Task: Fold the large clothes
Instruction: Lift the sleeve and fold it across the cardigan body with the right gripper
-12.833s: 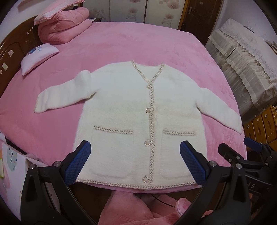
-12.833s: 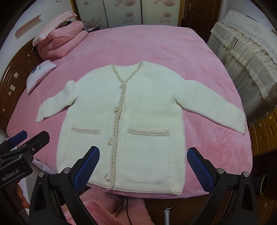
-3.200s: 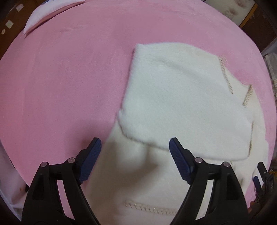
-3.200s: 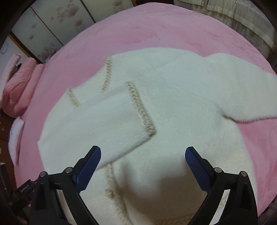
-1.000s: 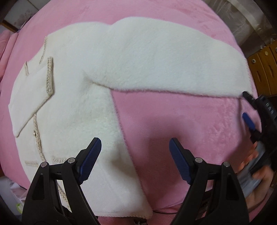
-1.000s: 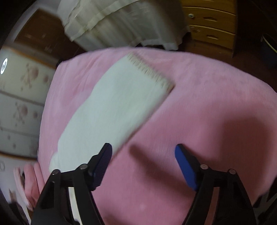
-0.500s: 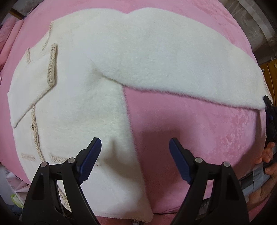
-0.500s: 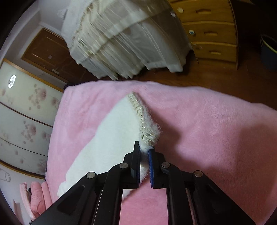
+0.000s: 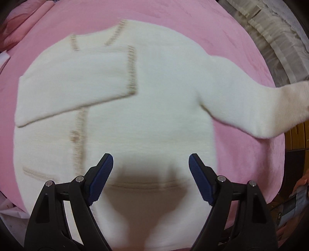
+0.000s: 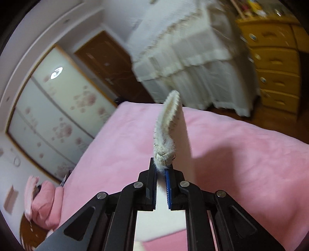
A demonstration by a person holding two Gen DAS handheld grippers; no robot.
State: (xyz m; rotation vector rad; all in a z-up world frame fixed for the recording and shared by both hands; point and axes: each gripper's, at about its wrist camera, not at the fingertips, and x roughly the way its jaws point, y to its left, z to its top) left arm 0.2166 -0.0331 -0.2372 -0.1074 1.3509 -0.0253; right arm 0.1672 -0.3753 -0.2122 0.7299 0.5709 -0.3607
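Note:
A white fuzzy cardigan (image 9: 150,108) with beige braided trim lies face up on the pink bed (image 9: 173,17). One sleeve (image 9: 77,86) lies folded across its chest. The other sleeve (image 9: 260,108) is lifted off the bed toward the right edge of the left wrist view. My left gripper (image 9: 150,173) is open and empty, hovering over the lower body of the cardigan. My right gripper (image 10: 161,170) is shut on the braided cuff (image 10: 164,154) of the lifted sleeve, holding it above the bed (image 10: 241,154).
Folded pink bedding (image 10: 46,202) lies at the head of the bed. A cloth-covered piece of furniture (image 10: 193,58) and yellow wooden drawers (image 10: 276,67) stand beyond the bed's far side. A floral wardrobe (image 10: 54,108) and a brown door (image 10: 108,59) are behind.
My right gripper has lifted the gripped cuff up off the bed. My left gripper has swung left over the cardigan's body, so the sleeve now rises at the right.

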